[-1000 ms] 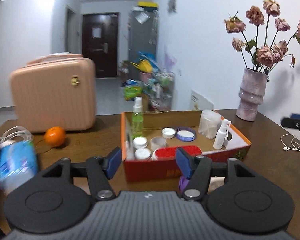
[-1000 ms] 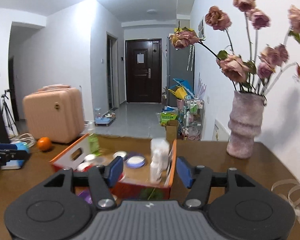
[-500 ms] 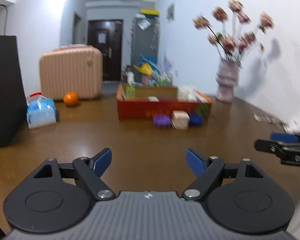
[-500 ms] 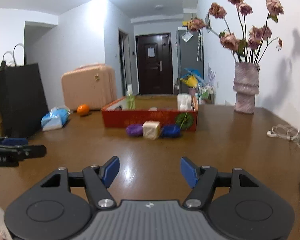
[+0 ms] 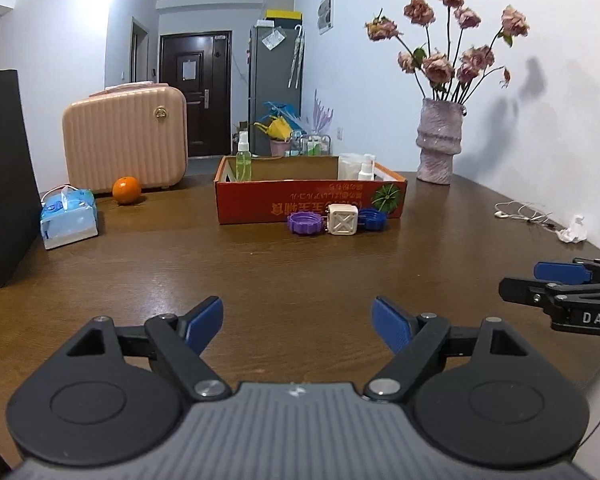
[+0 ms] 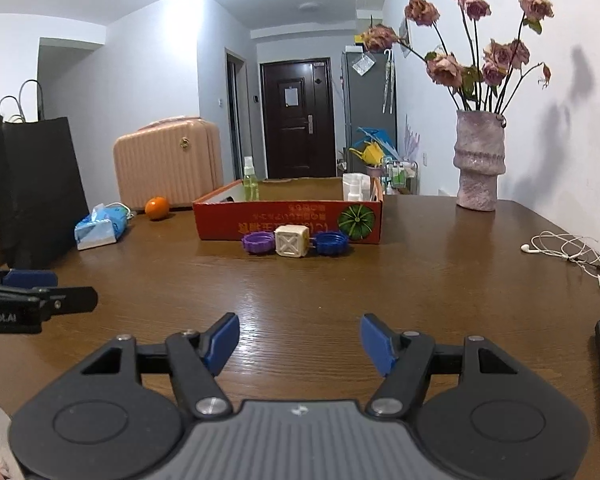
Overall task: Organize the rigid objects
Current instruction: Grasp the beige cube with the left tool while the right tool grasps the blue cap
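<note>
While both tools hang low over the brown table point(image 5: 300, 272), well short of the work, the step in hand is probably a reach to three small pieces lying in a touching row just before the orange box point(image 5: 256, 204): purple cap point(image 5: 305, 223), cream cube point(image 5: 342, 219), blue cap point(image 5: 373, 218). Done well, the closer tool would approach level, straddle one end piece and close squarely without nudging its neighbour. Left gripper point(image 5: 298, 322) and right gripper point(image 6: 299, 340) point forward side by side, fingers spread wide, holding nothing.
</note>
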`<state>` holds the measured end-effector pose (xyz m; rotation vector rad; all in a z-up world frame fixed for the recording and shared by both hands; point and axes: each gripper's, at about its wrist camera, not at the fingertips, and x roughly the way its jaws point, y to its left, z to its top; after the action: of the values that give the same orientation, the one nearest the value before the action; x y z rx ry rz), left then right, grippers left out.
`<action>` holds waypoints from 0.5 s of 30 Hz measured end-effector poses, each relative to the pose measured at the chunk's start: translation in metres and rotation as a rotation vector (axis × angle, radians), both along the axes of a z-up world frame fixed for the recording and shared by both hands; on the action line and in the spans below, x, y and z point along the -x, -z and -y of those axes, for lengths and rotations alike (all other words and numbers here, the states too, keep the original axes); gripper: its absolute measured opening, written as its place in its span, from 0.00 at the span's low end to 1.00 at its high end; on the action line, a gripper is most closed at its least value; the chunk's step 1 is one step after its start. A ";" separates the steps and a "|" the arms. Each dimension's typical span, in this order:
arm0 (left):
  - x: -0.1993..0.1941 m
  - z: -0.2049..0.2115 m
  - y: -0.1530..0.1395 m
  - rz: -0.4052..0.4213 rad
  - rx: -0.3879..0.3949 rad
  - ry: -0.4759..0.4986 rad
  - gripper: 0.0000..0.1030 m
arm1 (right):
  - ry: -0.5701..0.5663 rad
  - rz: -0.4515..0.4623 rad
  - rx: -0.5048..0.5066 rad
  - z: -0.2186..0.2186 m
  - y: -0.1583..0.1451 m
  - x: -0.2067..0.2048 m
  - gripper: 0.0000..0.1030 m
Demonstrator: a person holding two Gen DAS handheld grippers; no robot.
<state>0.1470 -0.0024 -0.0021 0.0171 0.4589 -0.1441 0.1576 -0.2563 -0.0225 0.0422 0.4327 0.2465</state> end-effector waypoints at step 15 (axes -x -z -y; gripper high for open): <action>-0.191 0.074 0.011 -0.012 -0.010 0.176 0.82 | 0.031 -0.045 -0.007 0.024 -0.005 -0.170 0.64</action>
<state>0.3383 -0.0765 -0.0129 0.0662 0.4697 -0.3155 0.3277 -0.2802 -0.0177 0.0611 0.4755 0.2171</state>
